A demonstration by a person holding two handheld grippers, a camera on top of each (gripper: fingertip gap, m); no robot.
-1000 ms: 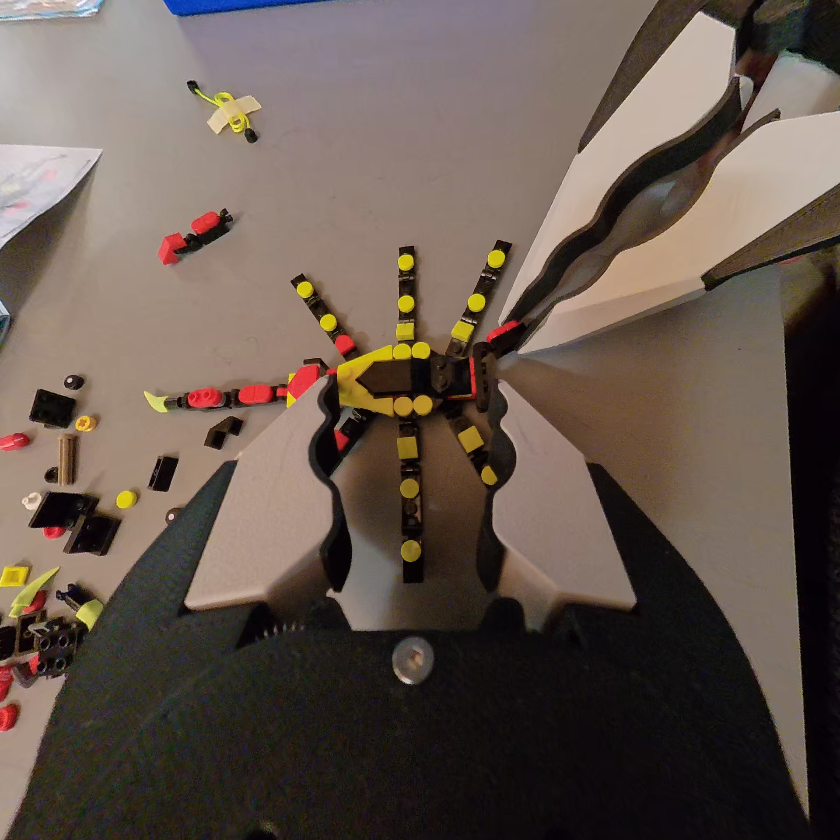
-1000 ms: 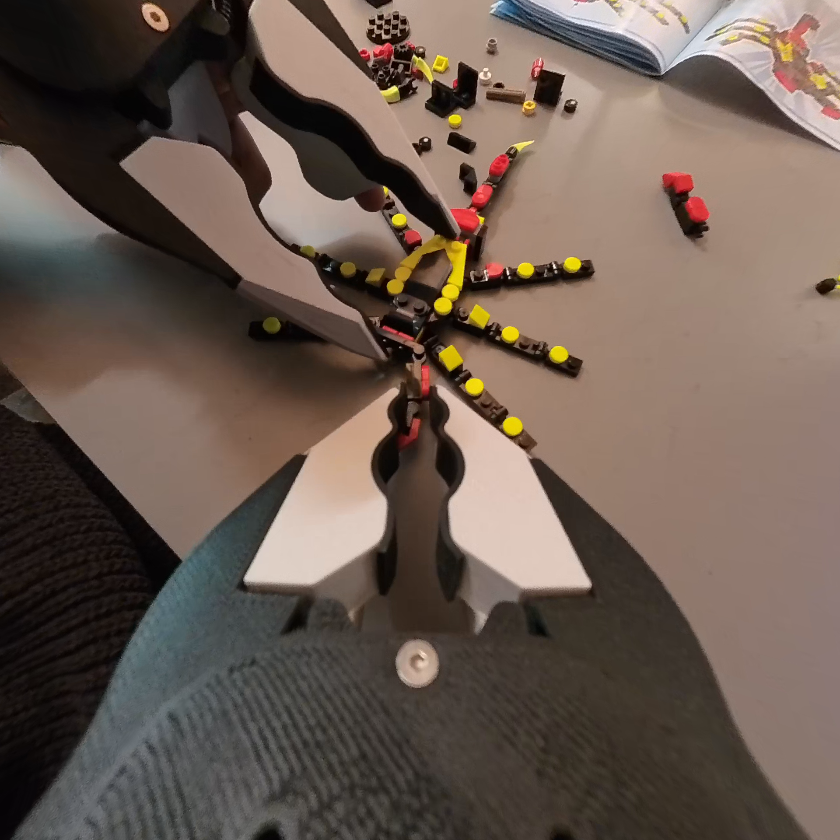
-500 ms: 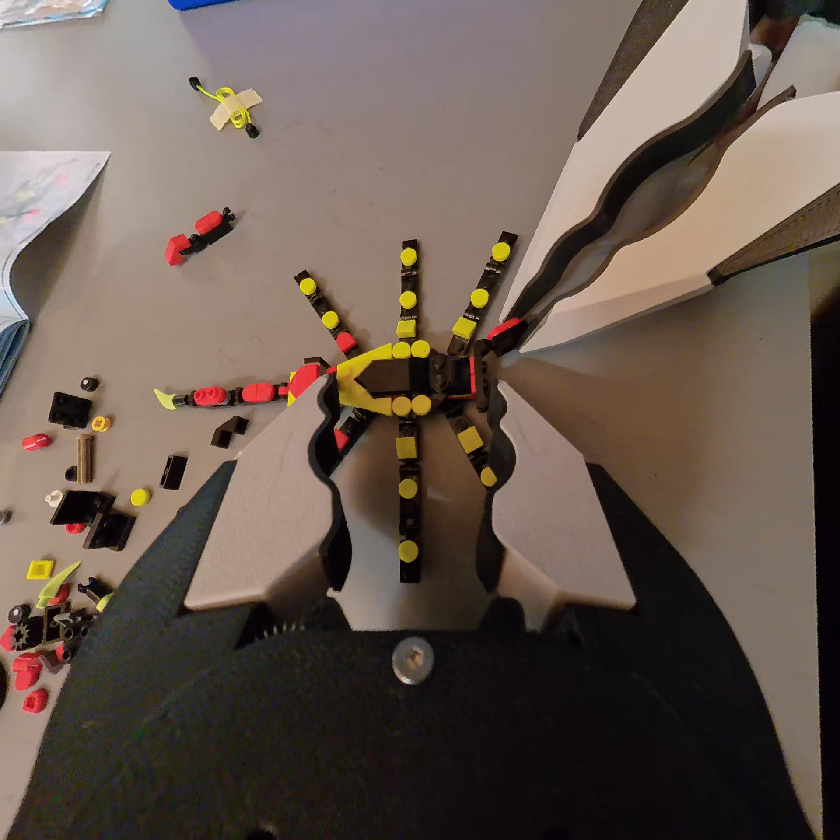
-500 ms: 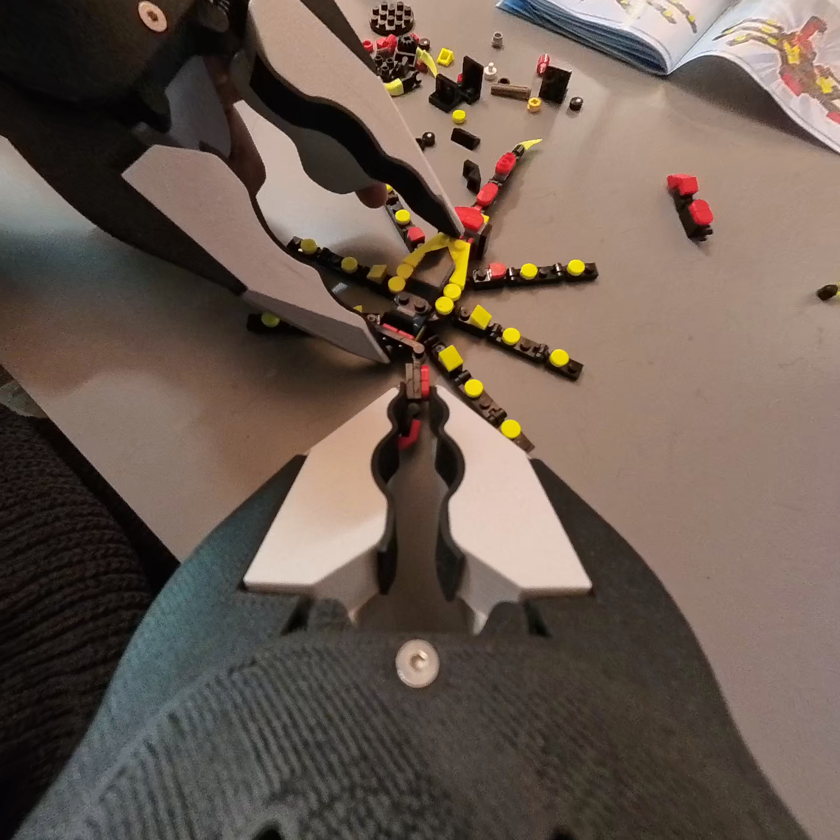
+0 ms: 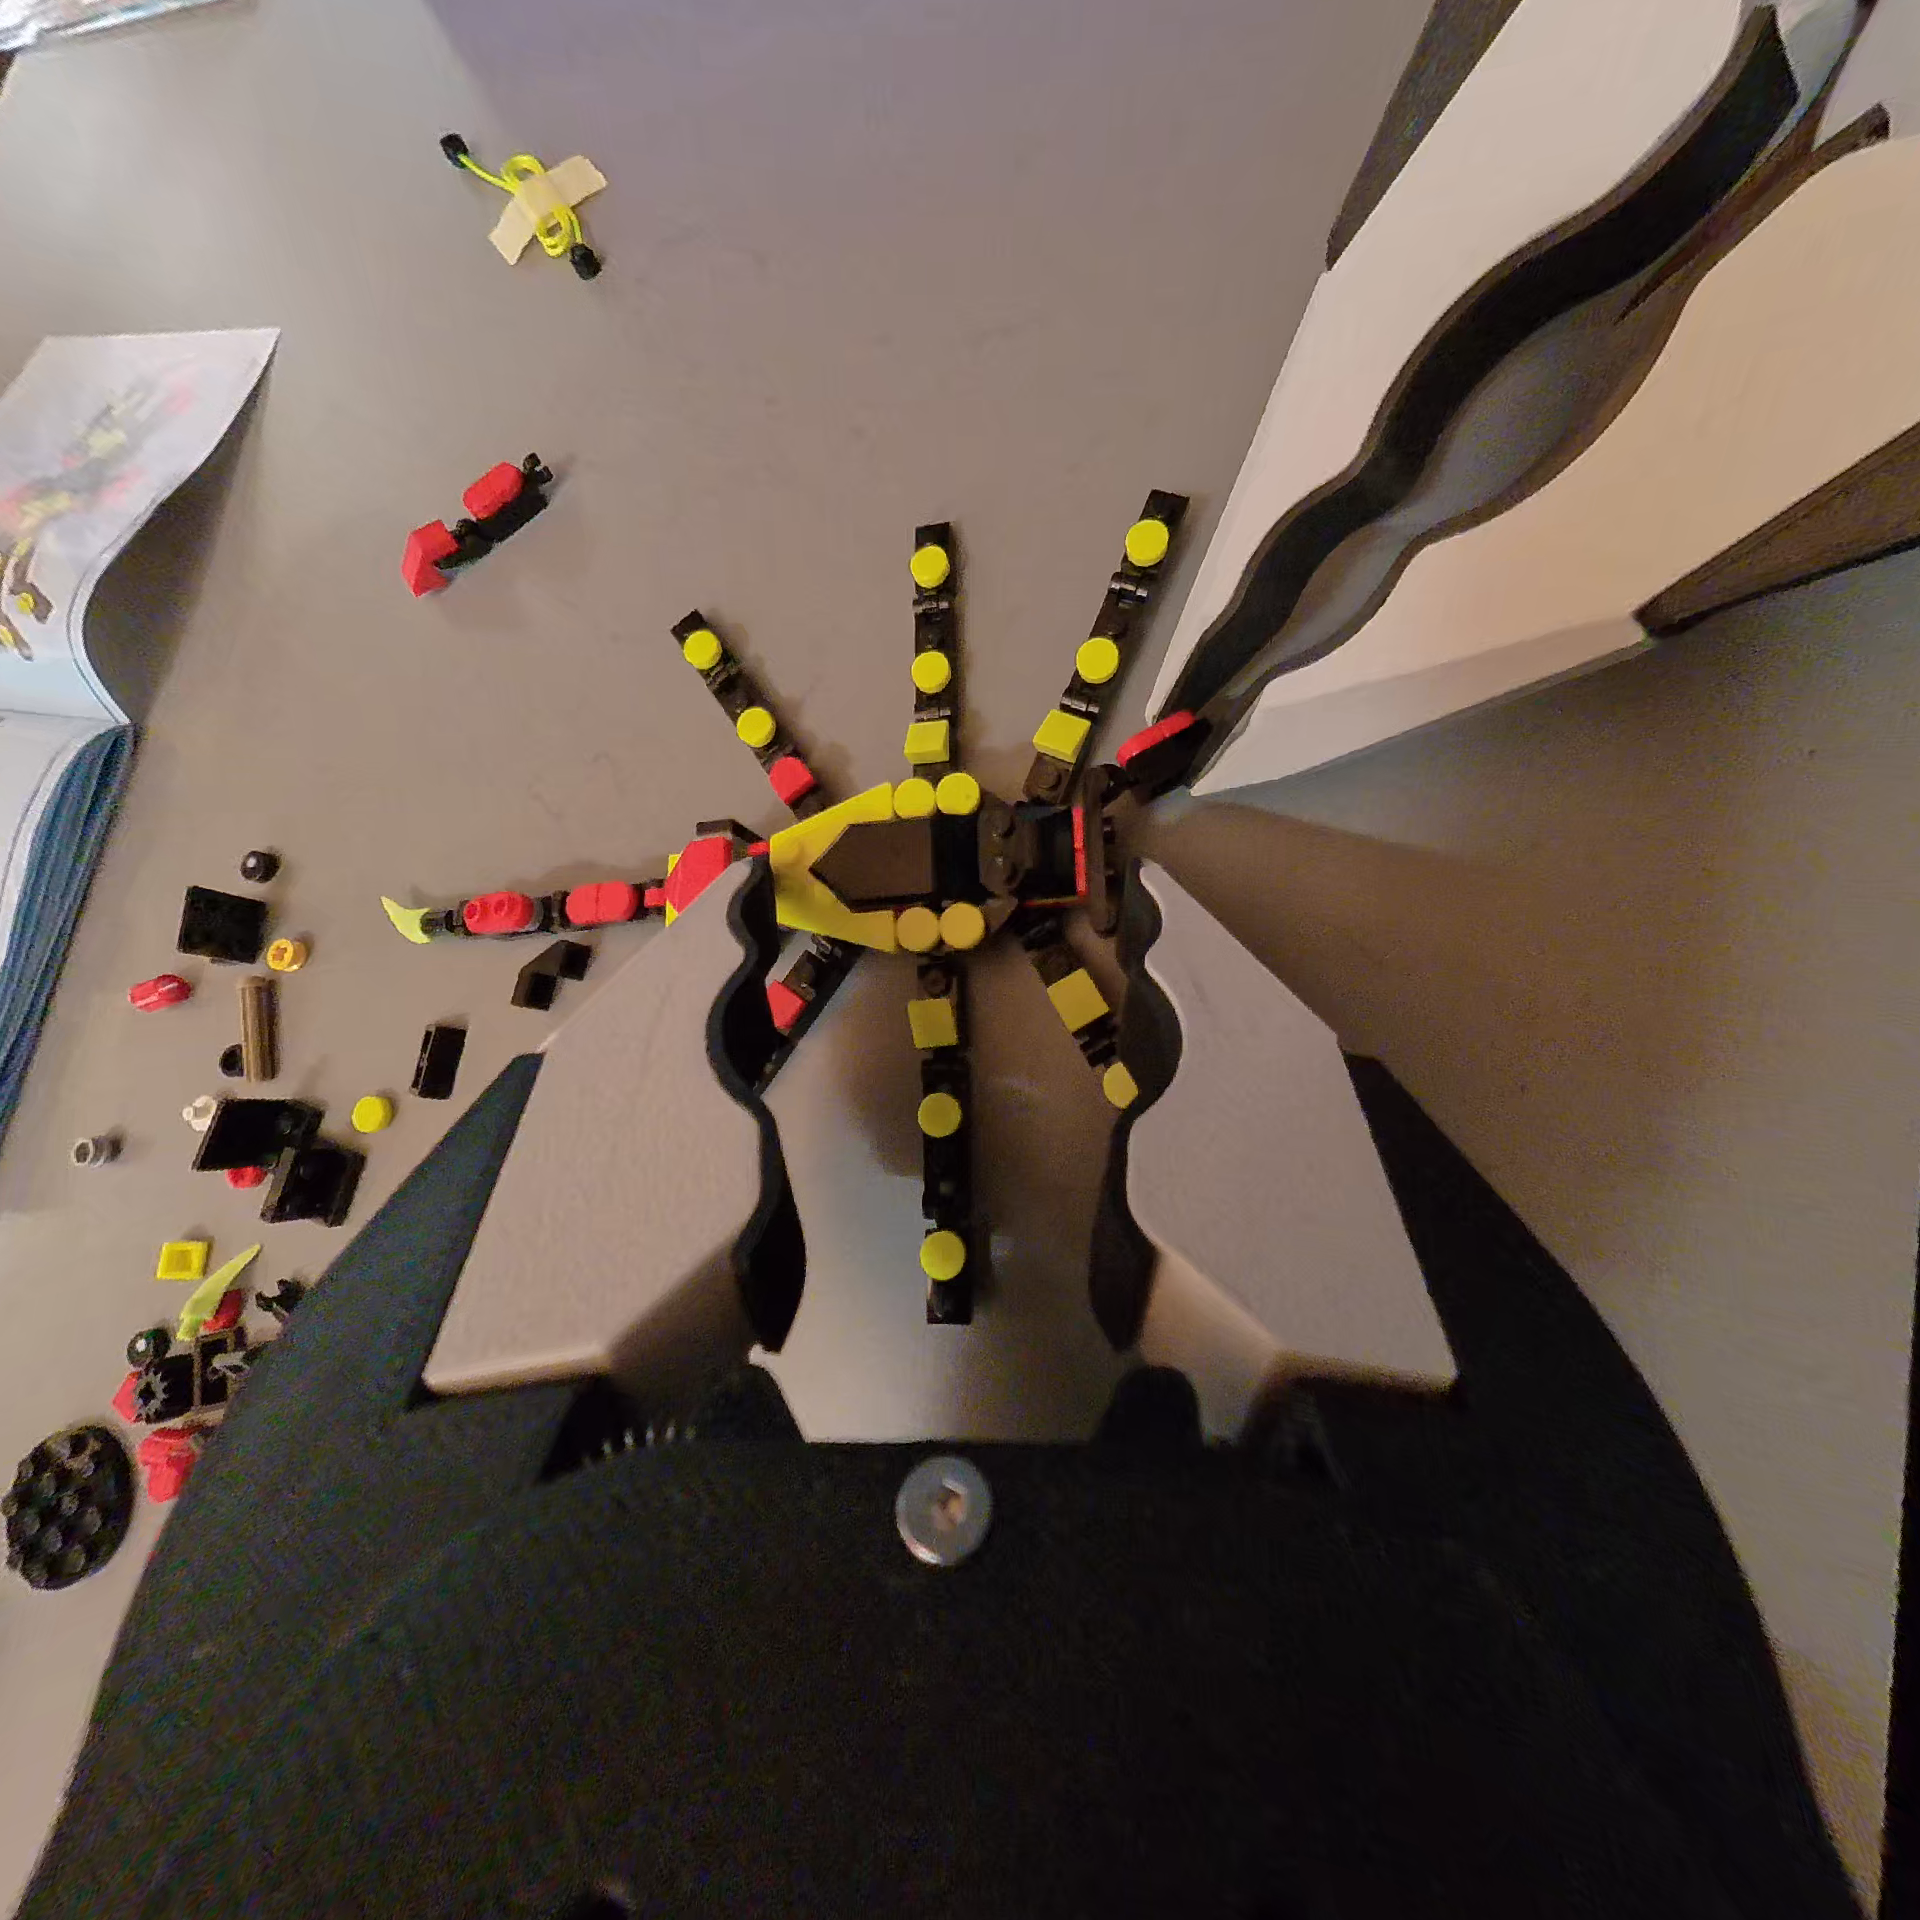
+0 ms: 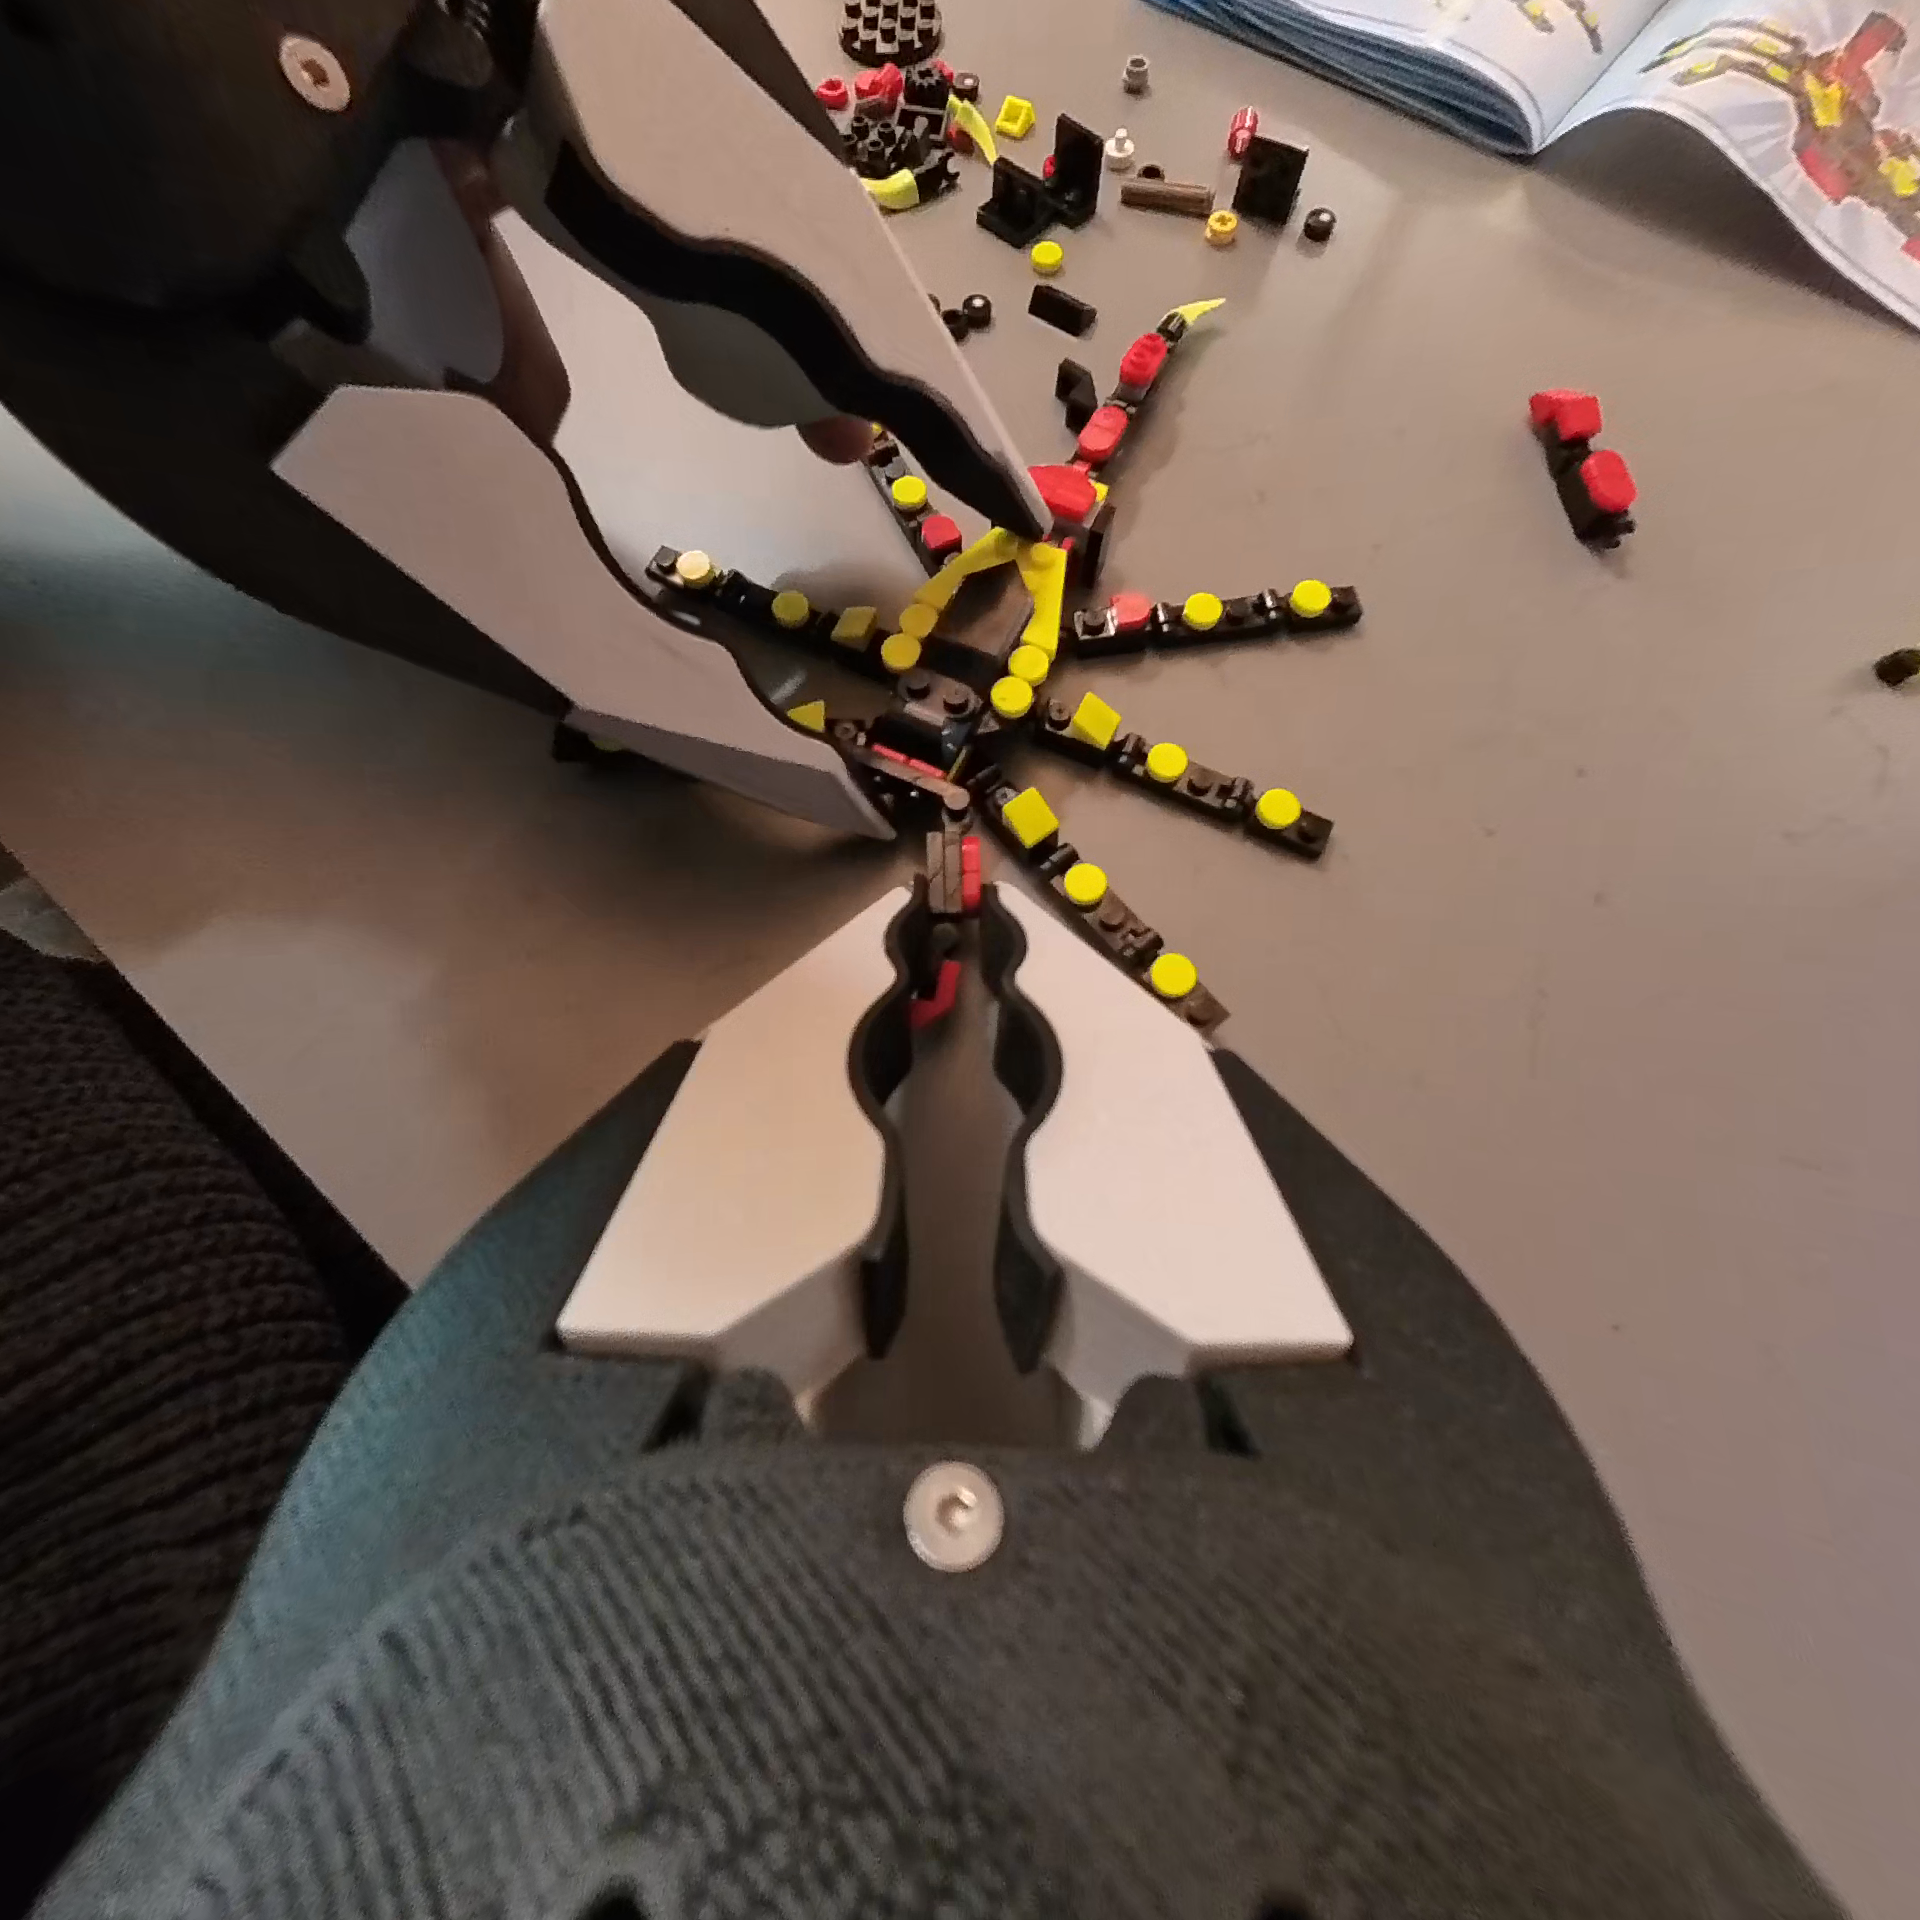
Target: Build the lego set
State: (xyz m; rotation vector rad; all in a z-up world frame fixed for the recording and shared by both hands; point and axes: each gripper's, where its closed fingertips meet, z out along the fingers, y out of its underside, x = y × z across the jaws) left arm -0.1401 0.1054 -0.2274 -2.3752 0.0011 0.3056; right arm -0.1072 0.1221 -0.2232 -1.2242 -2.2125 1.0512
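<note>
My right tool (image 6: 951, 914) is clenched on a black-and-red limb piece (image 6: 958, 871) at the rear of the brick-built spider (image 5: 914, 868), mid-frame on the grey table (image 5: 1039, 260). My left tool (image 5: 940, 904) spreads wide around the spider's body, both fingertips touching its ends. Loose bricks (image 5: 260, 1132) lie at left, a booklet (image 6: 1558, 62) upper right.

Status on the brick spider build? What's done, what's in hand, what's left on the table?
Done: spider model has body, six yellow-studded legs and one red arm ending in a claw. In hand: right gripper is shut on a red-and-black segment at the model's end; left gripper straddles the body, jaws wide. Left: loose bricks and a red-black subassembly lie unattached.
</note>
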